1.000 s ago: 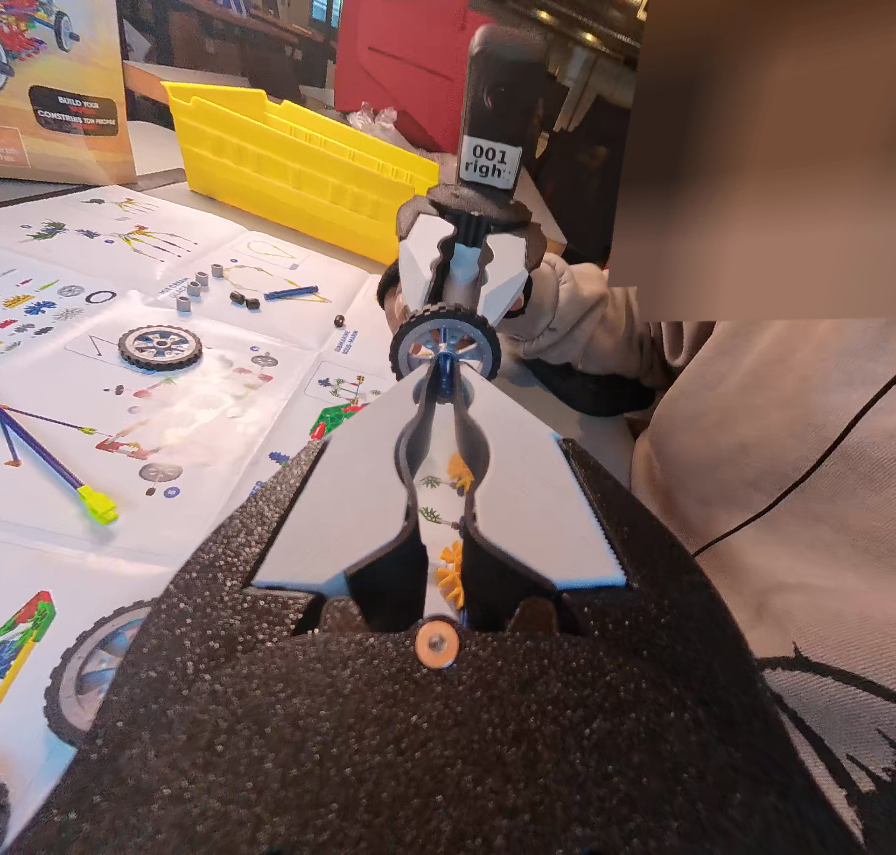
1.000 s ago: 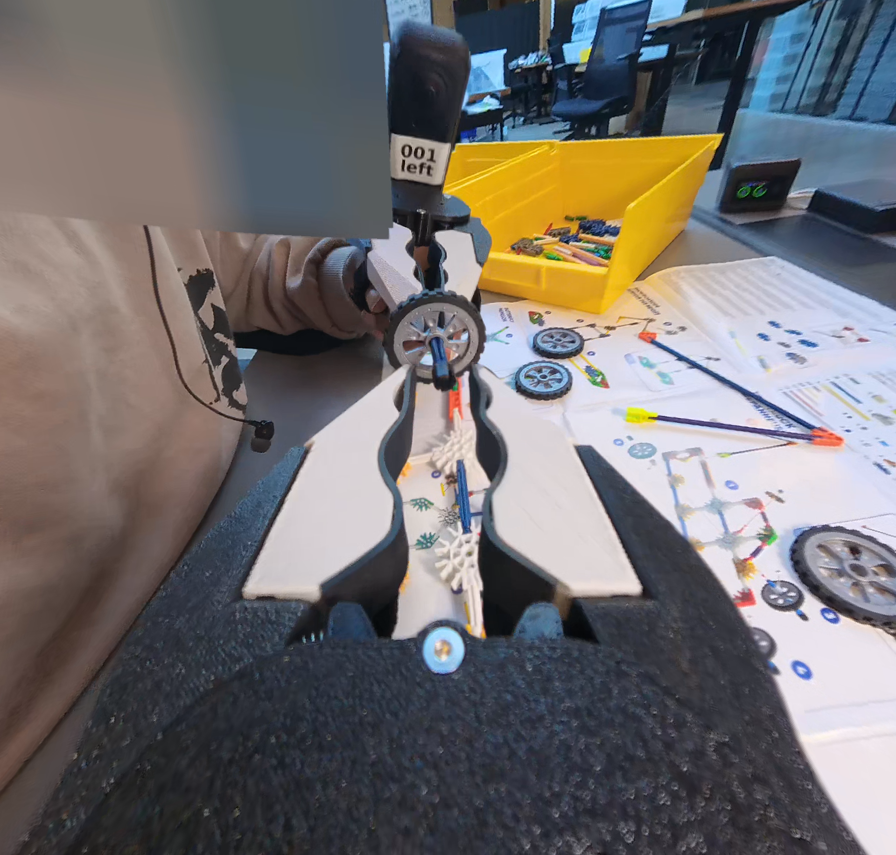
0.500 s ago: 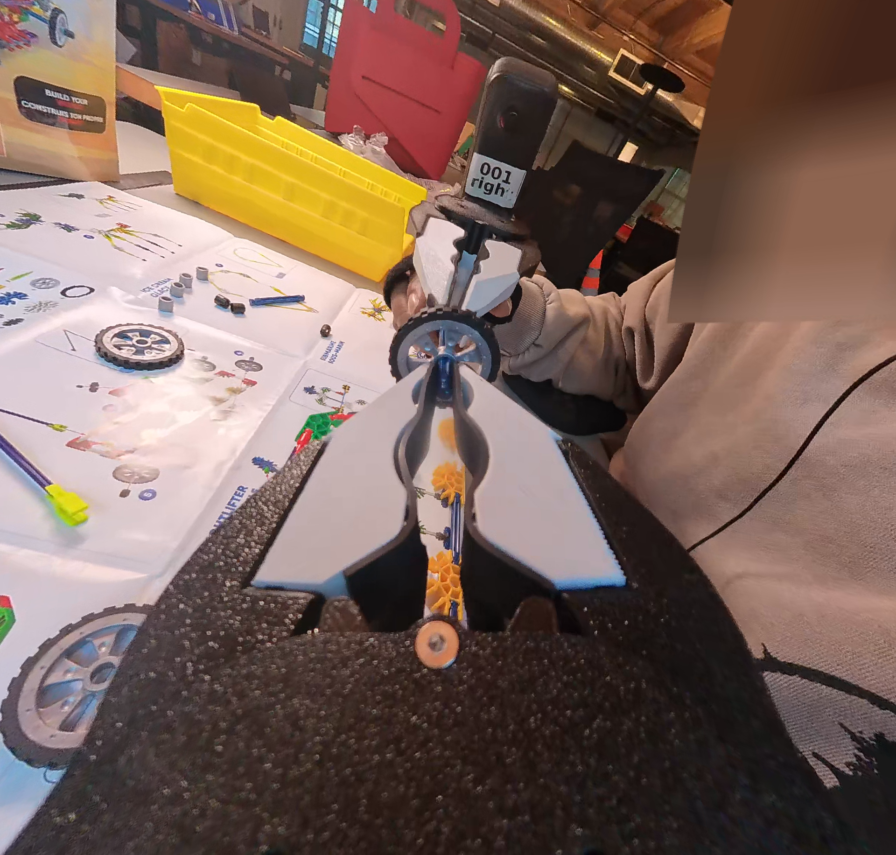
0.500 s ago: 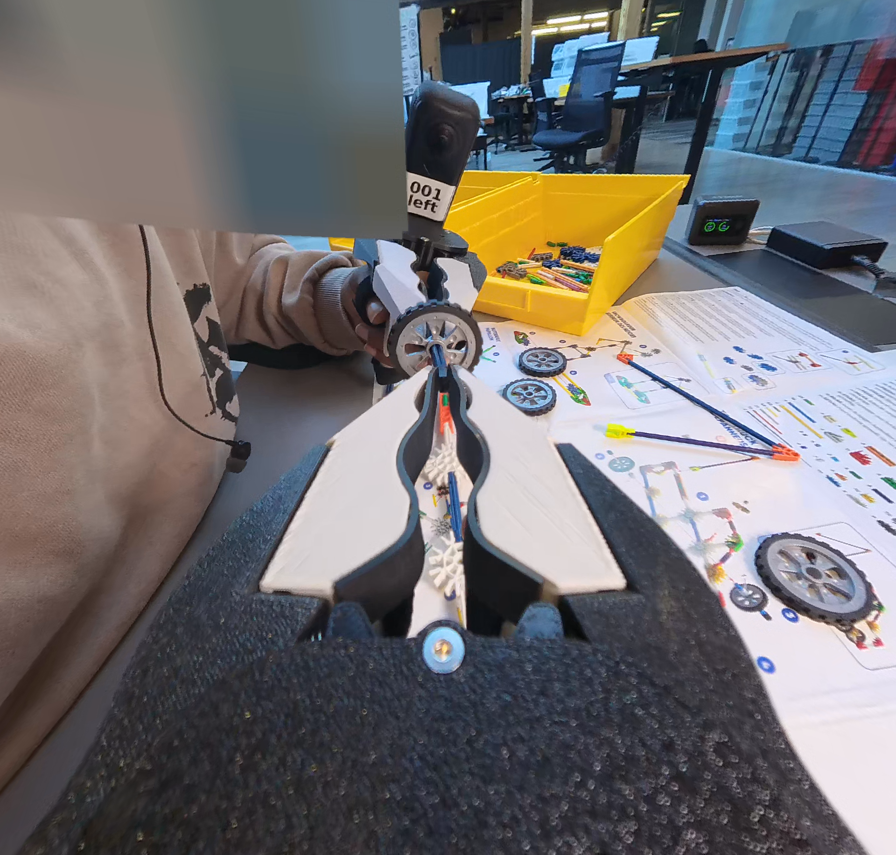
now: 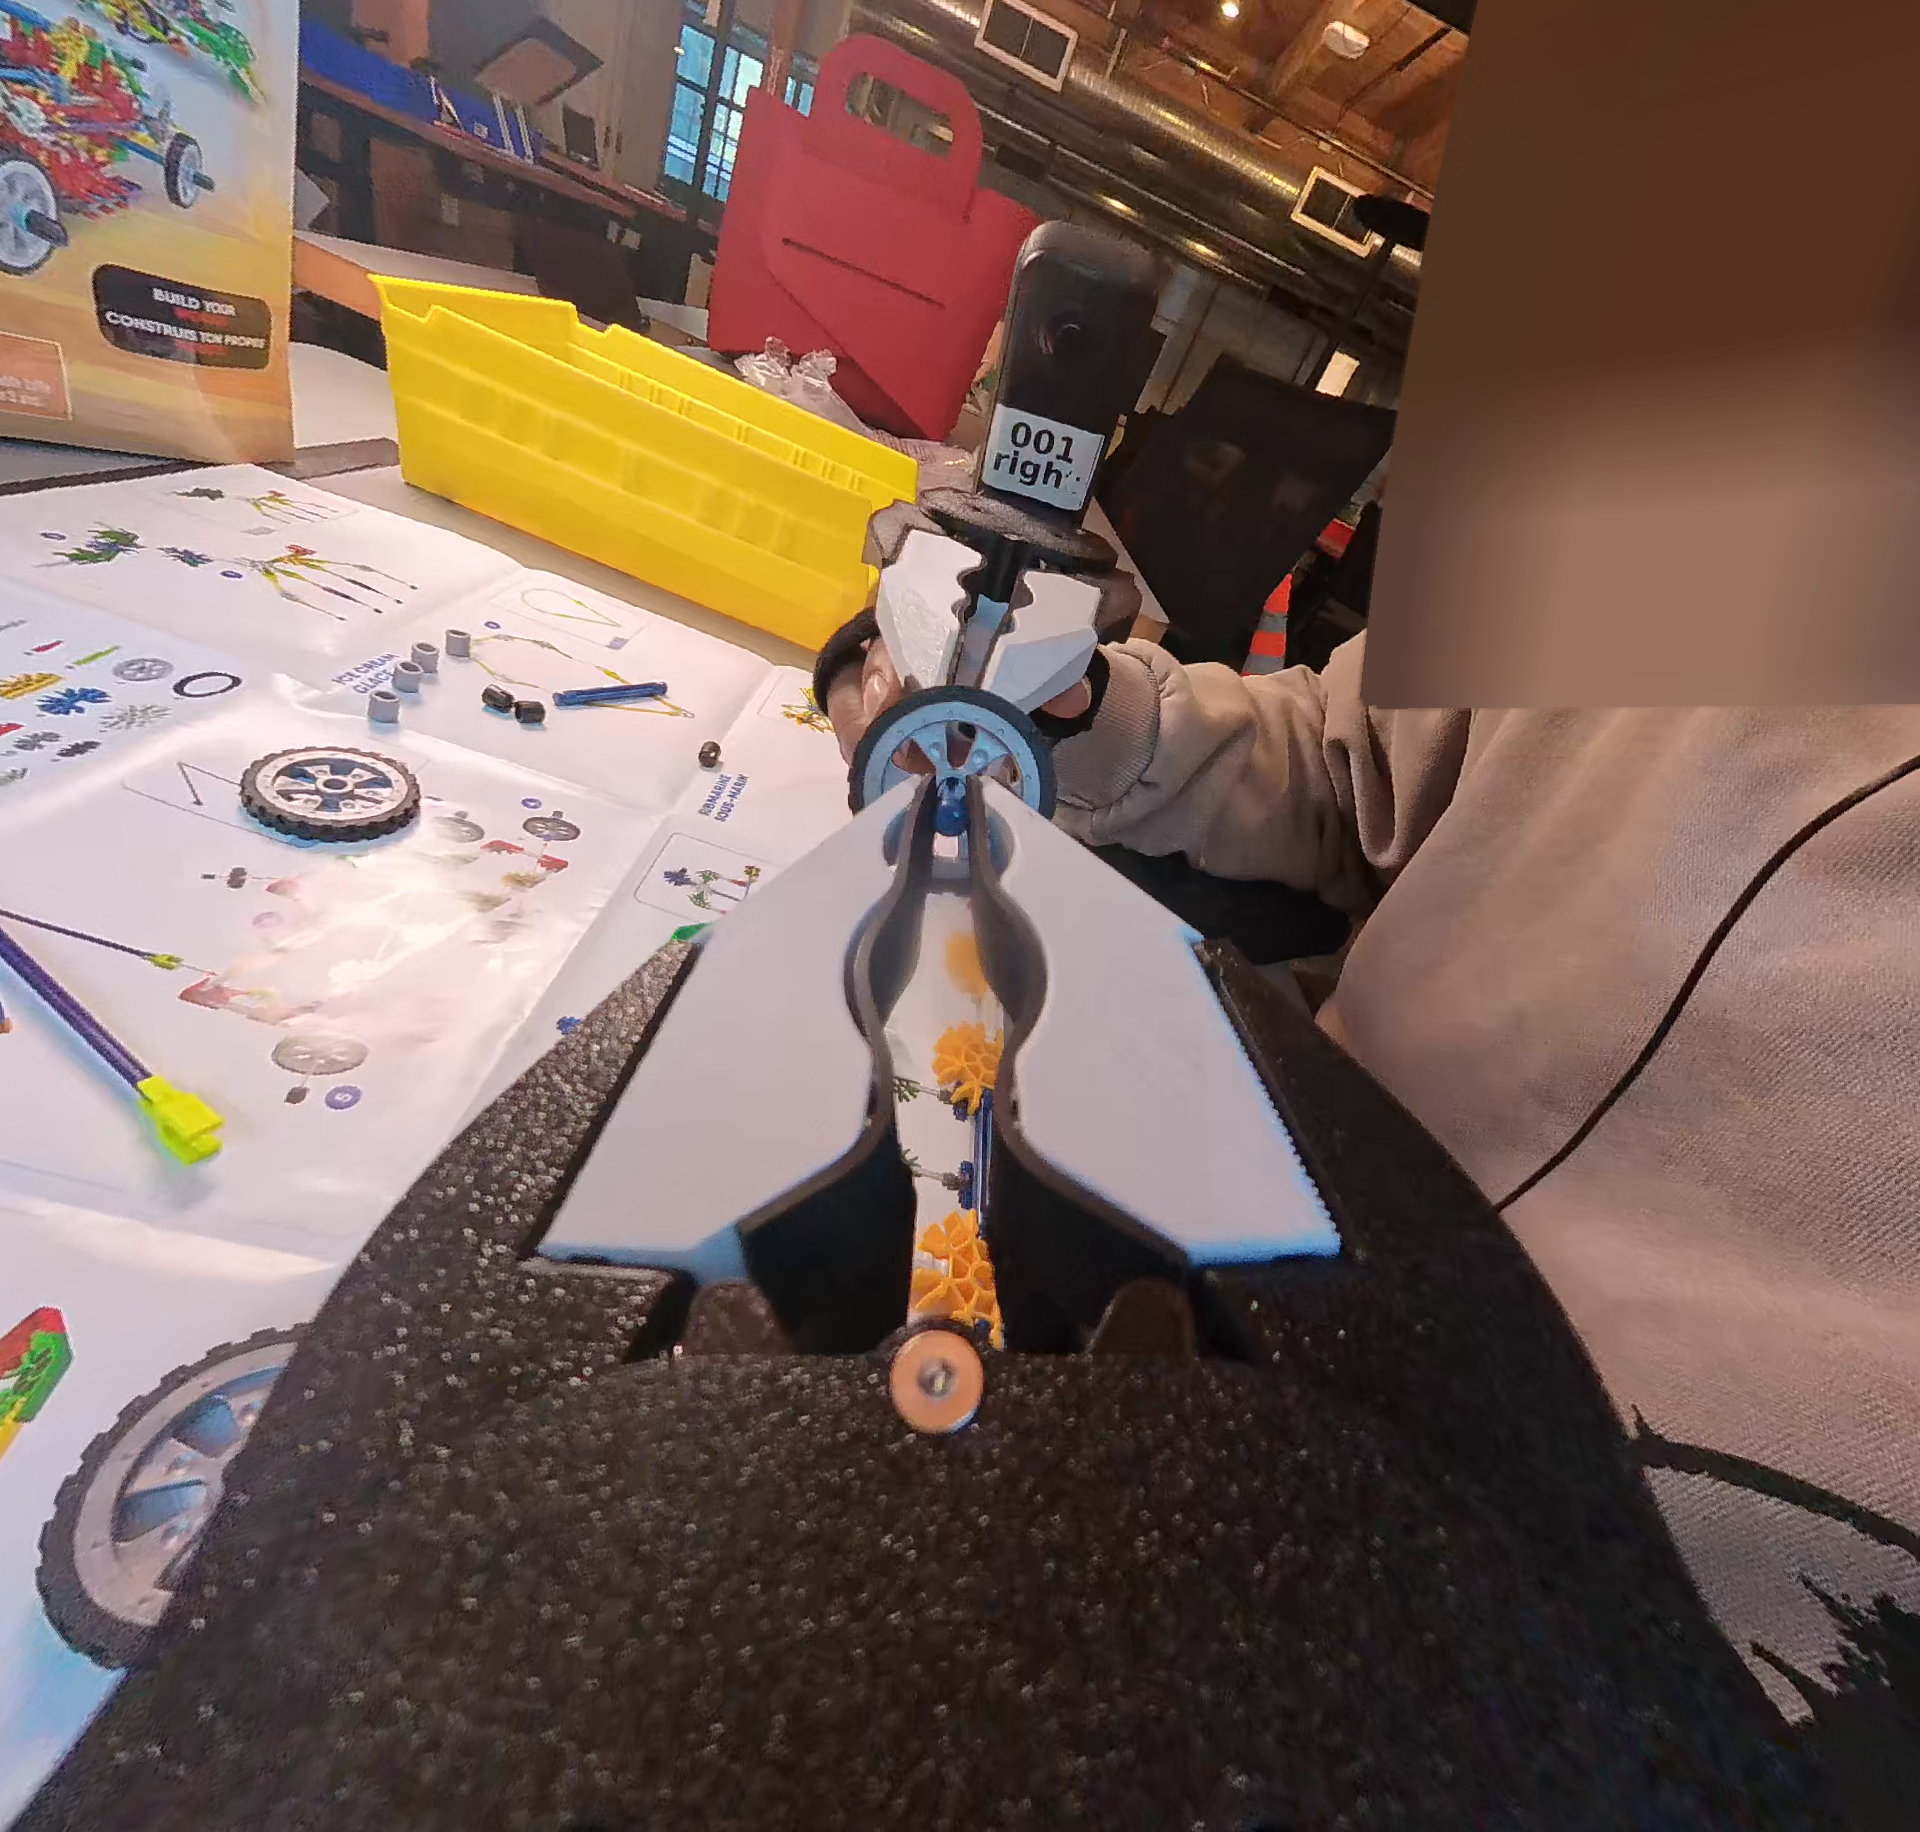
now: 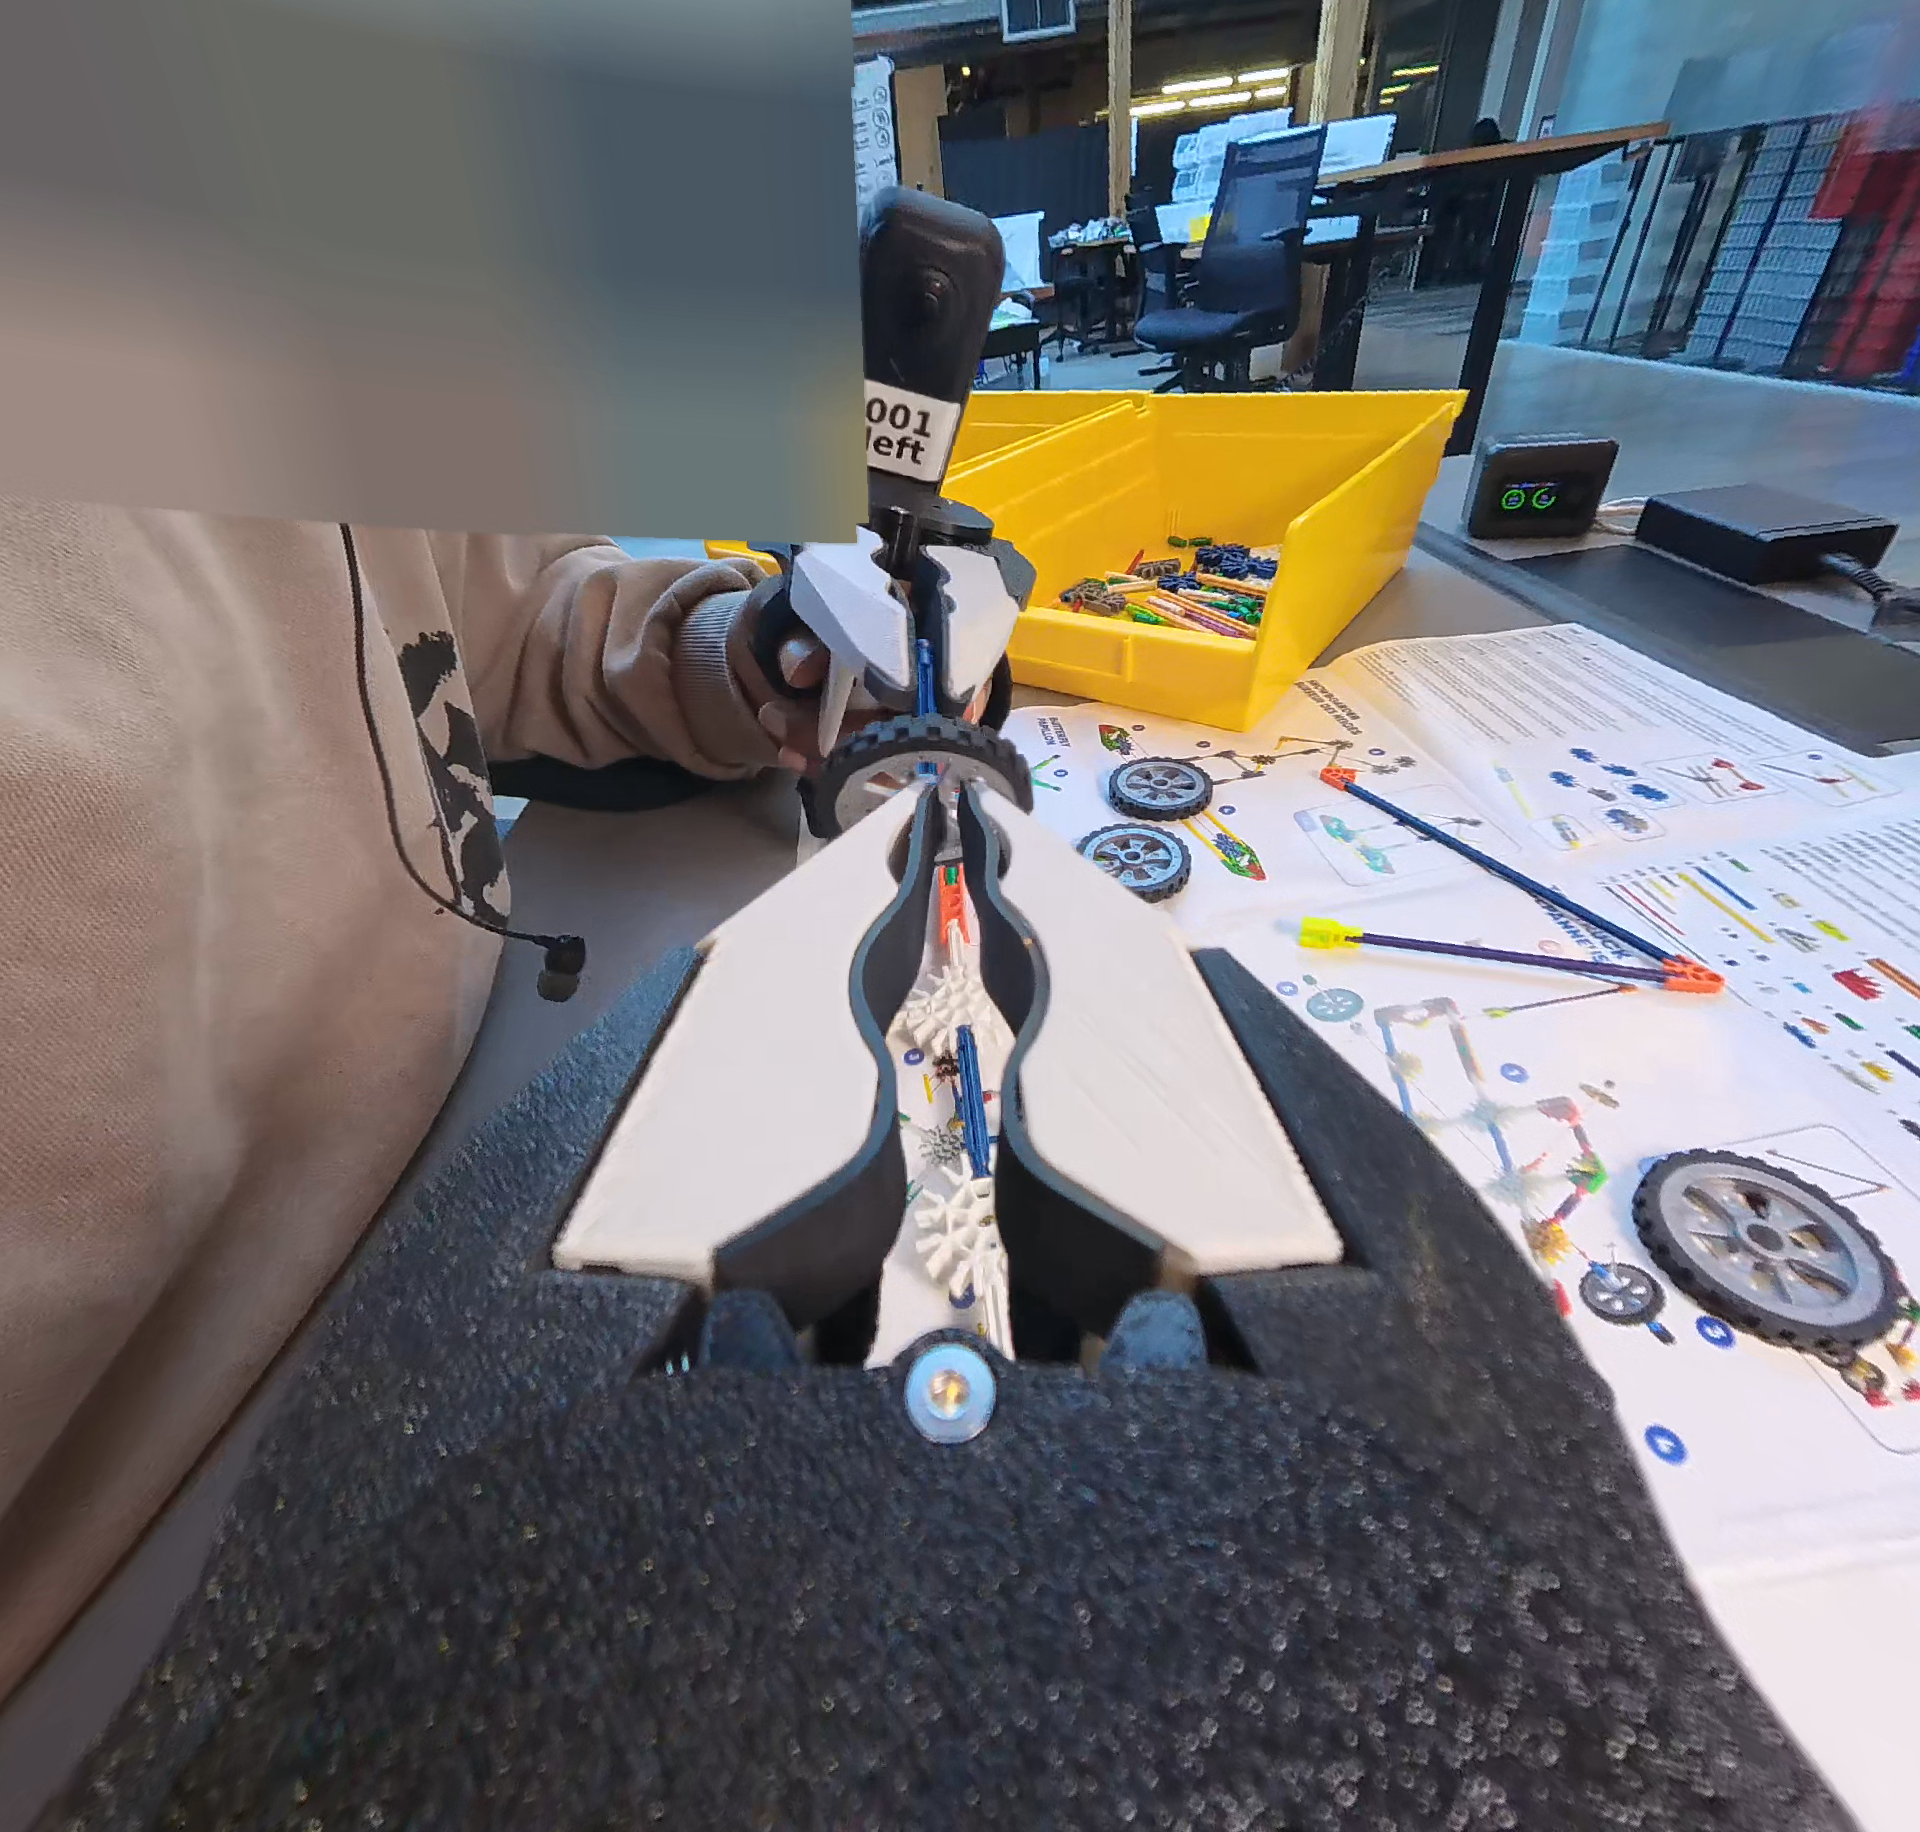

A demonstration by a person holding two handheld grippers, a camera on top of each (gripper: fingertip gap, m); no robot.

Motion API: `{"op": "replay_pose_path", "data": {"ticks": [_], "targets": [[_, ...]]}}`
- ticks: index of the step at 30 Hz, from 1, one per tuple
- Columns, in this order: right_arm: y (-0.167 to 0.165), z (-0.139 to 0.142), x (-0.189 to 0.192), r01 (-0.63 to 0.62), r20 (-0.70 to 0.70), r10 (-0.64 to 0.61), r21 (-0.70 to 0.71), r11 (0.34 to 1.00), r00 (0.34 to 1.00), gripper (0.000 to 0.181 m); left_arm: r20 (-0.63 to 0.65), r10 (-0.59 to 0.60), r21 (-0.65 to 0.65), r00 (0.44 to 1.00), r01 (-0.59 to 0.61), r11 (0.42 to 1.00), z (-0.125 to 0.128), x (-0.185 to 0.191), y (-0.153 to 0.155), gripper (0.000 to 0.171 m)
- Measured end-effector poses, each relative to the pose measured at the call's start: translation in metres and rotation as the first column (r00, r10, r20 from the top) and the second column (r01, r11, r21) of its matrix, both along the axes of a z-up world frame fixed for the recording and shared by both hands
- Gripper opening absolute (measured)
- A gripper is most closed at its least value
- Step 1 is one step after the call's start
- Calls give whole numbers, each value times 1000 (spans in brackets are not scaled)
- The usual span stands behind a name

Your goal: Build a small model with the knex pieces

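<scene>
Wheel (image 6: pixel 920 766) tilted flatter, seemingly between both grippers' tips

White printed sticker (image 5: pixel 1039 457) is sitting on the black camera post straight beyond the left claw (image 5: pixel 948 808). Lettered toy box (image 5: pixel 135 172) is standing far left. Printed instruction sheets (image 5: pixel 312 899) are lying on the table, left.

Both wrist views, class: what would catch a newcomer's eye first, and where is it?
First, the small wheel held up in mid-air between the two grippers: the left gripper is shut on the blue rod at its hub, and the right gripper meets the wheel from the opposite side. Next, the yellow bin of coloured parts at the back of the table, and the loose wheels on the instruction sheets.
</scene>
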State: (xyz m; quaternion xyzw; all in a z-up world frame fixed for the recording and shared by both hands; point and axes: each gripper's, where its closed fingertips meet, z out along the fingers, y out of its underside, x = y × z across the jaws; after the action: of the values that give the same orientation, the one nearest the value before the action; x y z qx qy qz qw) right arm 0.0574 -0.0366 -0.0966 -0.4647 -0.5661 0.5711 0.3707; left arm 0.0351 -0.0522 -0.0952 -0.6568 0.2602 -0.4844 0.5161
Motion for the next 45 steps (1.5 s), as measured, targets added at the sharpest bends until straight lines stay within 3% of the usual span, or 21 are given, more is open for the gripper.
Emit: {"op": "replay_pose_path", "data": {"ticks": [5, 9, 12, 26, 45], "targets": [[-1, -3, -1, -6, 13, 6, -9, 1000, 1000, 15, 78, 20, -3, 997, -20, 1000, 6, -6, 4, 3], [-5, -3, -3, -8, 16, 8, 0, 1000, 1000, 15, 129, 19, -5, 991, -18, 1000, 10, -7, 4, 2], [-7, -5, -6, 1, 21, -1, 7, 1000, 1000, 8, 116, -5, -9, 993, 7, 1000, 6, -1, 1, 3], [-13, 0, 0, -57, 15, 58, -27, 998, 998, 7, -38, -95, -31, 995, 94, 995, -17, 13, -10, 4], [-16, 3, -1, -91, -16, 90, -94, 991, 996, 6, -58, -119, -40, 991, 117, 992, -22, 19, -14, 4]]}}
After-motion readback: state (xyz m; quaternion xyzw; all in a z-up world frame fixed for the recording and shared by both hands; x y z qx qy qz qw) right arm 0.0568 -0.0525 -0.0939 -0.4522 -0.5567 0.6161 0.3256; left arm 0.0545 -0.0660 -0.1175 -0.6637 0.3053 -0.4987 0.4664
